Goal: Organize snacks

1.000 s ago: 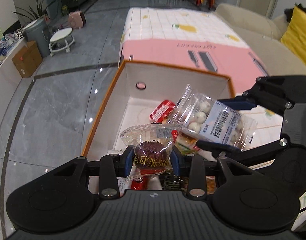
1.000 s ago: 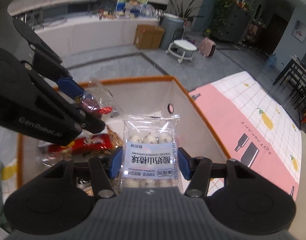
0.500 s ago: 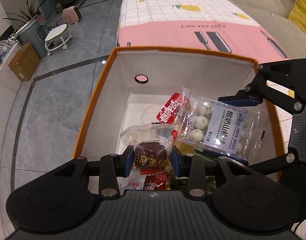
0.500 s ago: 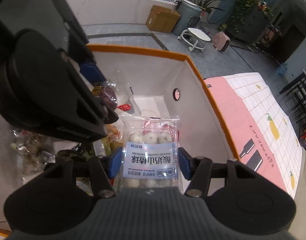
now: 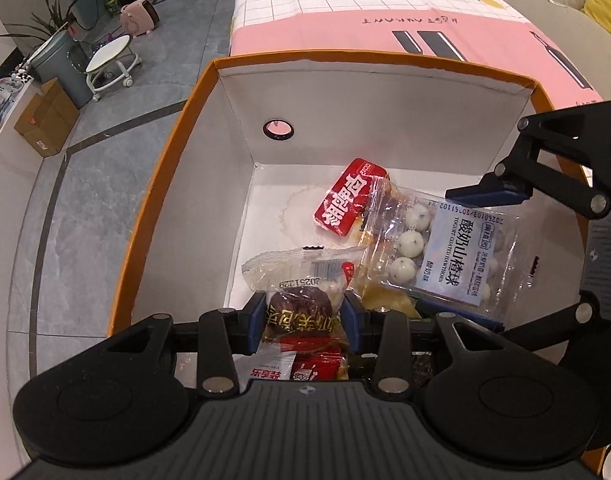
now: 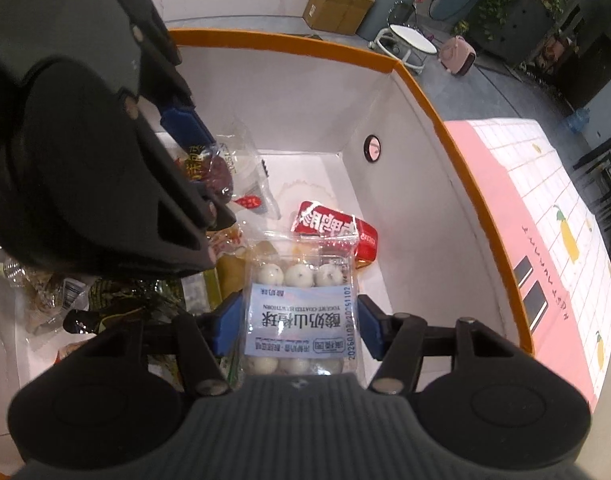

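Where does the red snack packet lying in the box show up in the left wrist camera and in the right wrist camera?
Left wrist view: the red packet lies on the box floor above centre, partly under the yogurt hawthorn ball bag.
Right wrist view: the red packet sits at centre, just beyond the same bag.
Shared landmark: the round hole in the orange box wall.

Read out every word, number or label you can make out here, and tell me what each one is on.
"YOGURT COATED HAWTHORN" and "酸奶山楂球": label of the hawthorn bag in the right gripper.
"20260103/20251102": same bag's edge.
"2025 1229": clear packet in the left gripper.
Gold characters on that packet: upside down, not fully readable.
Red pack in the box: large white characters, unclear.
Tablecloth script: illegible.
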Tool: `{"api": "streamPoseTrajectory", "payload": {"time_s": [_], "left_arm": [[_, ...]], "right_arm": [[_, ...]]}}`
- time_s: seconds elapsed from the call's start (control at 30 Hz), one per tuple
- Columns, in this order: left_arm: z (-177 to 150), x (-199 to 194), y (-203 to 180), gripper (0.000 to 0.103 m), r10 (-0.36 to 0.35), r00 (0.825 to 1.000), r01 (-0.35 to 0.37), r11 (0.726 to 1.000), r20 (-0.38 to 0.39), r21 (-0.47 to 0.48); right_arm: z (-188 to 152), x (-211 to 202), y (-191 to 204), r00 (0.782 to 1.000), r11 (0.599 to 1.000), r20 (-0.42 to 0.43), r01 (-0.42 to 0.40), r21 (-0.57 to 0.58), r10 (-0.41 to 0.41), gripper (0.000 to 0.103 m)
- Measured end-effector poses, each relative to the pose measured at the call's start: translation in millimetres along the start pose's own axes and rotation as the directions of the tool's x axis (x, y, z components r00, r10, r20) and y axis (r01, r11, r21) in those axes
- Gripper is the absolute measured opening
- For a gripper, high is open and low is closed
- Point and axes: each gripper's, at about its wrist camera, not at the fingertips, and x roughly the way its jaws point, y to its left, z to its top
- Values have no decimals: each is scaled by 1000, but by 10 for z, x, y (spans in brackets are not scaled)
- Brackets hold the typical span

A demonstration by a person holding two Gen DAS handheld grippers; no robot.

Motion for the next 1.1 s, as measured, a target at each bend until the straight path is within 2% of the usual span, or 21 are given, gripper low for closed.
{"api": "streamPoseTrajectory", "payload": {"time_s": [0.07,0.13,0.2,0.3,0.53,0.67,0.77,0.83,1.0,1.1], "left_arm": [[5,-2,-3,54,1,1000,-1,1000,1,-4],[3,-15,0,71,-8,1000,8,1000,-3,-11],[-6,-57,5,74,-12,1000,12,1000,6,-21],[-8,-142,37,80,-12,1000,13,999,22,-39],[-35,-549,115,82,24,994,-16,997,105,-80],[-77,-915,109,82,68,978,-51,994,197,-94],[-149,-1255,46,82,110,951,-82,991,289,-106],[-237,-1482,-13,82,134,924,-98,988,358,-118],[-485,-1983,-251,83,189,852,-124,979,488,-161],[-635,-2242,-393,87,209,813,-126,974,543,-187]], "right_arm": [[21,-5,-4,1000,1000,6,0,7,0,60],[52,-25,1,1000,1000,3,5,3,-5,64],[80,-41,24,1000,1000,1,11,-5,-11,76],[108,-75,58,999,999,7,41,-30,-41,87],[175,-430,-1,998,999,50,45,21,-46,94],[189,-804,-45,993,996,108,38,86,-47,95],[131,-1148,-82,981,987,177,56,153,-83,96],[72,-1403,-74,967,973,229,57,222,-109,96],[-257,-2069,8,916,919,356,31,393,-183,99],[-483,-2437,119,885,896,404,30,444,-230,99]]}}
